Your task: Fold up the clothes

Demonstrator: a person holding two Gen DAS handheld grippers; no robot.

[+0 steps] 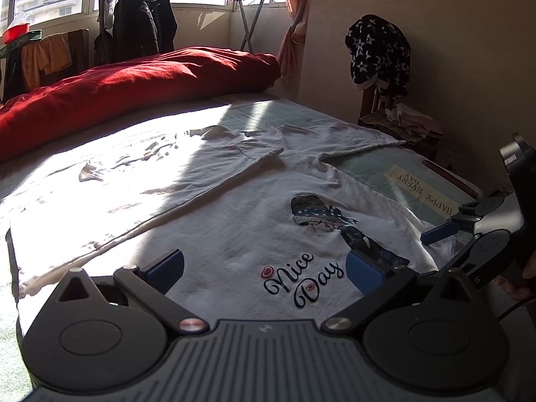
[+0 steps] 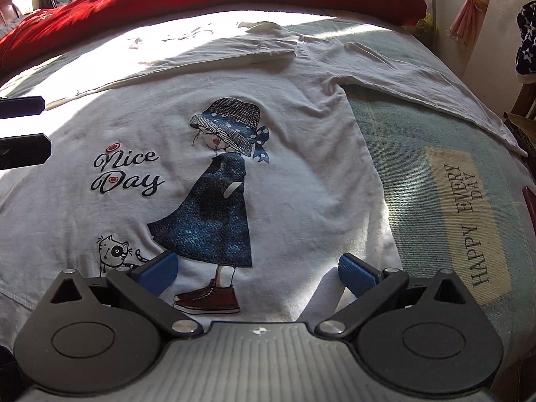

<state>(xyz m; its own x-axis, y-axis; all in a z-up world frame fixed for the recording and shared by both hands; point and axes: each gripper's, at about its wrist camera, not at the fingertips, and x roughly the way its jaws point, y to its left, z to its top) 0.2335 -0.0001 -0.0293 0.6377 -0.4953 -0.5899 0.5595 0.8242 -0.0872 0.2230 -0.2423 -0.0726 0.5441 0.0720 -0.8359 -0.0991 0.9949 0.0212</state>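
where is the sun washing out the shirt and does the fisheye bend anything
Left wrist view: glare bleaches the white shirt on its left, folded-over part. Right wrist view: only the shirt's far strip is overexposed, the print stays clear, and the red quilt bows strongly along the top.

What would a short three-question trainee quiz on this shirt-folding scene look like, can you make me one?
1. True or false: the left gripper is shut on the white T-shirt.
2. Which sleeve state fits? A both sleeves spread out, B one sleeve folded over the shirt and one spread out, C both folded in.
3. Fill in: the red duvet lies along the ___ side of the bed.

Key: 1 false, both it and the right gripper are open, holding nothing; 2 B; 3 far.
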